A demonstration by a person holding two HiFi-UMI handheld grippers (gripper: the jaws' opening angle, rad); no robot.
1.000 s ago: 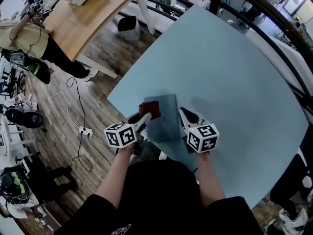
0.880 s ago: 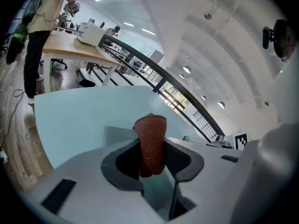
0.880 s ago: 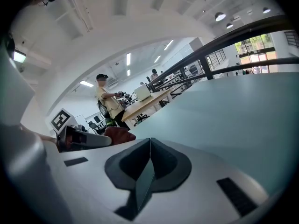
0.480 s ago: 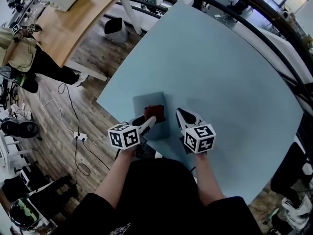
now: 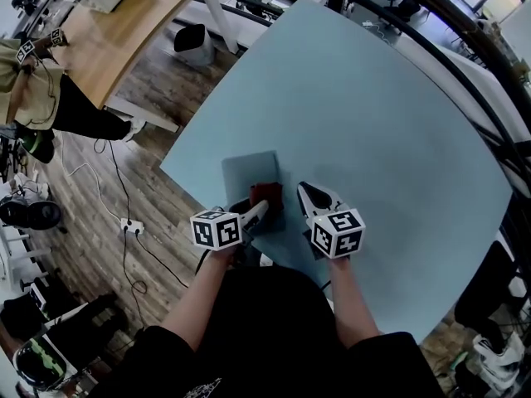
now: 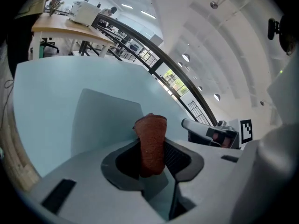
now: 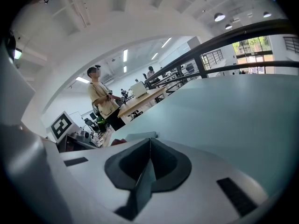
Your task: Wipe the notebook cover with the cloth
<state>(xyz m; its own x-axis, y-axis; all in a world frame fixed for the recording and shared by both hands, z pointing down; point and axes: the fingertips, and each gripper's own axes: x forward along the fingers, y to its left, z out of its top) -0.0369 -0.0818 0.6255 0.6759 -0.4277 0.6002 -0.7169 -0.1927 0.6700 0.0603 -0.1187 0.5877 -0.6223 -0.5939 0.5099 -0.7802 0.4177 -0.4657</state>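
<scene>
In the head view, the notebook (image 5: 249, 172), a flat grey-blue rectangle with a matte cover, lies near the near-left edge of the smooth pale-blue counter (image 5: 382, 114), its long axis running near to far. The rust-red cloth (image 5: 266, 194) rests on its near end, in the left tongs (image 5: 262, 209). The right tongs (image 5: 304, 191) sit just right of the notebook. In the left gripper view, the jaws are clamped on the coarse, folded cloth, which stands upright over the cover. In the right gripper view, the jaws are pressed together with nothing between them.
</scene>
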